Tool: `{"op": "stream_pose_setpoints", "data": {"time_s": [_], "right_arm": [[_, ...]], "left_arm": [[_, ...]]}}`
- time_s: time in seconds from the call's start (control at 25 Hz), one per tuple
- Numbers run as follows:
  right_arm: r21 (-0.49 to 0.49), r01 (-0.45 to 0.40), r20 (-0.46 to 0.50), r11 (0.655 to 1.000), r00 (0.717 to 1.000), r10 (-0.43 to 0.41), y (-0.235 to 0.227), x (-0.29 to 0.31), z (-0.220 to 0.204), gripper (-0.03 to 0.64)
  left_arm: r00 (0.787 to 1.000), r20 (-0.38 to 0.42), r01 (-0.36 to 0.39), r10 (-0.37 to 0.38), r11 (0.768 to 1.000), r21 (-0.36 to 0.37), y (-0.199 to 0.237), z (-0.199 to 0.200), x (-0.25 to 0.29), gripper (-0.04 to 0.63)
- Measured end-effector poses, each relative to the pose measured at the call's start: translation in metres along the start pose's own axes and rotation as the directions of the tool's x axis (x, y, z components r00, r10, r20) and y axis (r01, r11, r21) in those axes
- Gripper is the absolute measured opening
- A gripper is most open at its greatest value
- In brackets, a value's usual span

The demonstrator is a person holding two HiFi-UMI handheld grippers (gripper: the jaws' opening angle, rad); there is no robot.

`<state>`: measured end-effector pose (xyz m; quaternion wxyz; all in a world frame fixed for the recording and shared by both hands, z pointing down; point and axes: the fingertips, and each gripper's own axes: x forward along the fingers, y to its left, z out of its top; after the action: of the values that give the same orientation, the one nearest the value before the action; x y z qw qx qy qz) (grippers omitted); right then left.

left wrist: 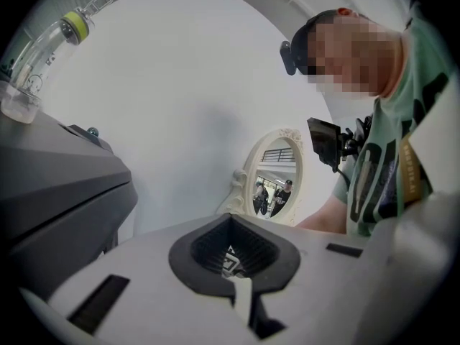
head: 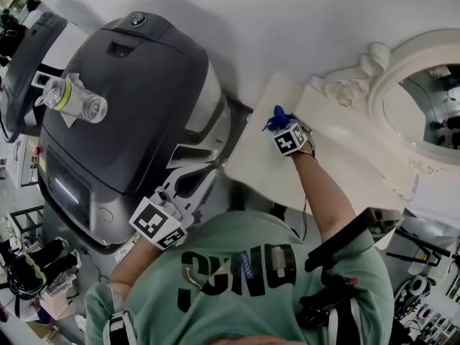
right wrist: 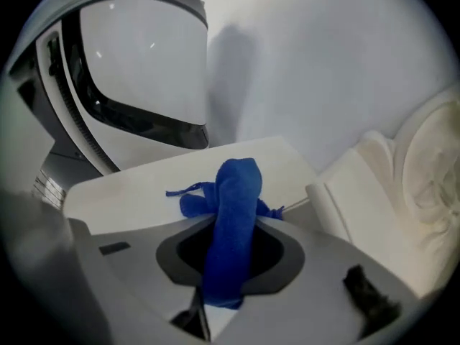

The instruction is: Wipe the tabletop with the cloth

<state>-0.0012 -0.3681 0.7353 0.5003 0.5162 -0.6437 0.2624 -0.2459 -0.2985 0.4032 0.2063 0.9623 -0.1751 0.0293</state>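
A blue cloth [head: 277,118] rests on the cream tabletop [head: 255,160], near its far left corner. My right gripper [head: 282,126] is shut on the cloth, and its marker cube sits just behind. In the right gripper view the blue cloth [right wrist: 233,207] stands up bunched between the jaws of the right gripper [right wrist: 230,261], over the tabletop [right wrist: 136,189]. My left gripper [head: 169,201] is held off the table beside the person's chest, left of the tabletop. In its own view the left gripper [left wrist: 233,261] looks shut with nothing in it.
A big dark grey and white machine [head: 122,121] stands against the table's left edge, with a clear bottle [head: 72,100] lying on top. An ornate white oval mirror [head: 417,99] stands on the table's right side. A white wall lies behind.
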Motion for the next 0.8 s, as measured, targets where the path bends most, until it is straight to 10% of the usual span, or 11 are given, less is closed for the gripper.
{"op": "stream_pose_setpoints", "data": {"time_s": [0.16, 0.36, 0.52, 0.8], "right_arm": [[-0.111, -0.239, -0.046, 0.965, 0.971, 0.235, 0.084, -0.032, -0.036, 0.089], [-0.263, -0.499, -0.100, 0.826, 0.865, 0.491, 0.220, -0.089, -0.101, 0.089], [-0.253, -0.576, -0.059, 0.777, 0.811, 0.582, 0.233, -0.098, -0.113, 0.089], [-0.117, -0.363, 0.278, 0.924, 0.881, 0.382, 0.072, -0.098, -0.050, 0.091]], "left_arm": [[1.000, 0.000, 0.006, -0.006, 1.000, -0.004, -0.010, -0.006, 0.003, -0.003], [0.999, -0.031, 0.015, -0.016, 1.000, -0.016, -0.027, -0.023, 0.024, -0.003], [0.998, -0.054, 0.020, -0.022, 0.999, -0.024, -0.056, -0.039, 0.050, -0.003], [0.997, -0.051, -0.051, 0.050, 0.998, -0.031, -0.110, -0.055, 0.066, -0.003]]}}
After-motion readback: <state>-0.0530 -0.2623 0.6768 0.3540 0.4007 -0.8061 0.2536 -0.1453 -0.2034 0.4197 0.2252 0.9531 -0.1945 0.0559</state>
